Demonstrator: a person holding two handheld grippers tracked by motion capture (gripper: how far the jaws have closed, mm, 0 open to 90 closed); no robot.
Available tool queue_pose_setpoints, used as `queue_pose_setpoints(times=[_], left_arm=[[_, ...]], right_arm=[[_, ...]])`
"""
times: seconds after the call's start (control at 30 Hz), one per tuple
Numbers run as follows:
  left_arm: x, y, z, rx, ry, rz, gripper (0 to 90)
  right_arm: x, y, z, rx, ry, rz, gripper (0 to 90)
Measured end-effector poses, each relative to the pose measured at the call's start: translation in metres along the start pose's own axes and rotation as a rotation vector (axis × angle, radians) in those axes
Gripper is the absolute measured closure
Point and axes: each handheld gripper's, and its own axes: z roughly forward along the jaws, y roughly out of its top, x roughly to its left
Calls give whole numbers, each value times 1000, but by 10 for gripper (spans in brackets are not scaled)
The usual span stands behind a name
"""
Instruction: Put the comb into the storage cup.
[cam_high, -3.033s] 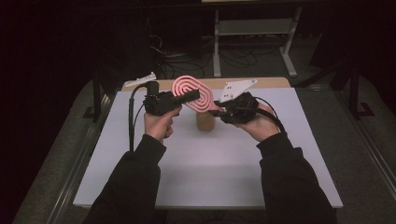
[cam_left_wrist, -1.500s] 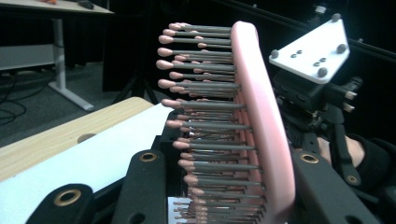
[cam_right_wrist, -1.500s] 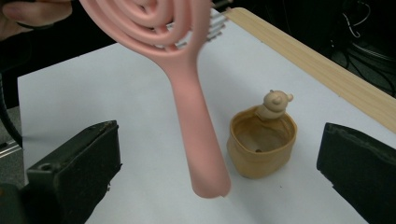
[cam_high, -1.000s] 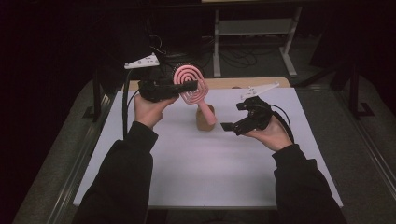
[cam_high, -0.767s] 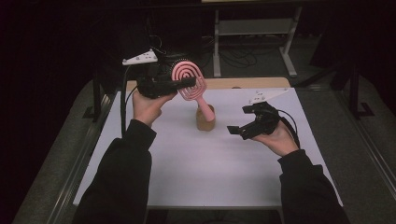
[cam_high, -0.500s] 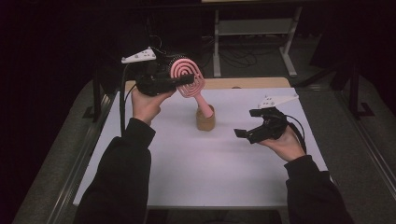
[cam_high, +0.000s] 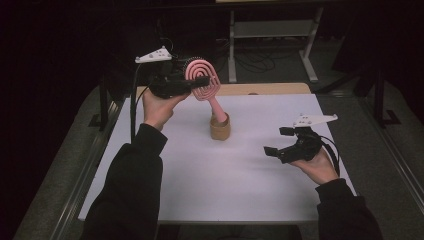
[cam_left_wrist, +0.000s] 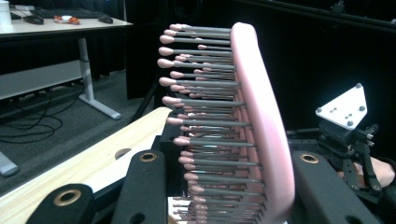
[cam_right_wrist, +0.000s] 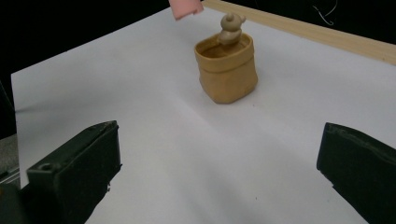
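Tan pot (cam_high: 220, 128) beneath pink hairbrush (cam_high: 202, 82).

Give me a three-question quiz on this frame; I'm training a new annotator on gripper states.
1. True or false: the left gripper is shut on the pink hairbrush.
2. Where is the brush handle's lower end in the right gripper view? A) deep inside the tan holder B) above the tan holder, clear of it C) flat on the white sheet
3. Fill in: the right gripper is ____ and holds nothing.

Key: 1 true; 2 B; 3 open
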Motion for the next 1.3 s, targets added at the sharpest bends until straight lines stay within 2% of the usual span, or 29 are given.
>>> queue_pose_setpoints(times=[0.27, 0.4, 0.57, 0.9, 1.1, 1.3], left_arm=[[3, 6, 2, -3, 22, 8, 627], [6, 8, 2, -5, 30, 2, 628], [12, 8, 3, 5, 53, 1, 628], [27, -4, 12, 35, 72, -9, 627], [31, -14, 19, 35, 72, -29, 628], [33, -21, 26, 41, 79, -36, 627]], right_arm=[[-6, -25, -9, -17, -8, 30, 0], [-4, -32, -12, -10, -11, 30, 0], [0, -38, -17, -27, -14, 26, 0], [2, -50, -22, -59, -40, 19, 0], [-2, -57, -25, -75, -64, 36, 0], [-3, -57, -27, -92, -65, 37, 0]])
